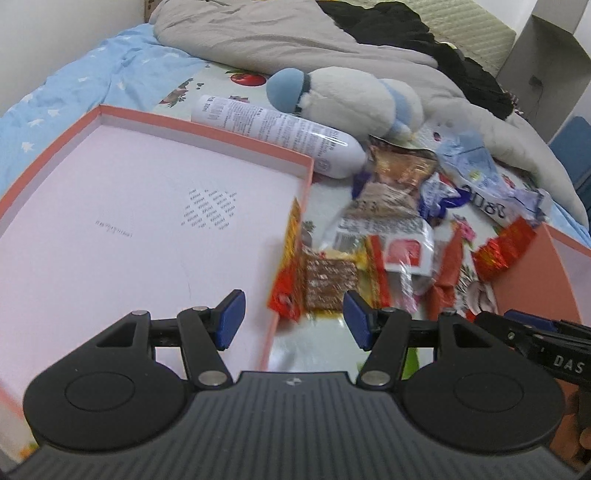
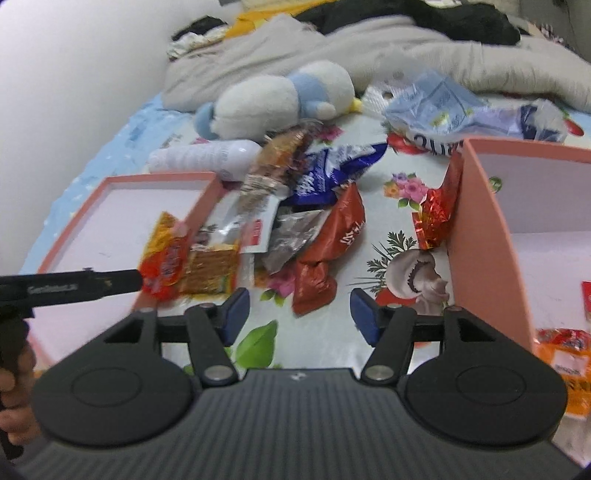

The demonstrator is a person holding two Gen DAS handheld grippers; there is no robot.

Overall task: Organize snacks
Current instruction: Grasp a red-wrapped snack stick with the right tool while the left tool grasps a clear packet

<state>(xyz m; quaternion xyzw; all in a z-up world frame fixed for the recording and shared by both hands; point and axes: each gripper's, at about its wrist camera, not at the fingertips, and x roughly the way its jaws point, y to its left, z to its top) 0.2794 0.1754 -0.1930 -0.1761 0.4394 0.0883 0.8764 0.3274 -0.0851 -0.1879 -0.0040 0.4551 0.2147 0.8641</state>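
Observation:
A pile of snack packets lies on a flowered cloth between two pink boxes. My left gripper (image 1: 293, 319) is open and empty over the right edge of the shallow left box (image 1: 147, 206), just short of an orange-red cracker packet (image 1: 314, 280) that leans on the box wall. My right gripper (image 2: 299, 314) is open and empty above the cloth, near a red-brown packet (image 2: 328, 251). A blue packet (image 2: 325, 173) and a red foil packet (image 2: 436, 214) lie further off. The right box (image 2: 480, 221) holds an orange packet (image 2: 565, 354).
A white spray can (image 1: 280, 129) and a blue-and-white plush toy (image 1: 343, 96) lie behind the pile. A crumpled pale-blue bag (image 2: 461, 110) sits at the back right. Grey bedding (image 1: 295, 33) covers the far bed. The left gripper's body (image 2: 70, 286) shows at the left.

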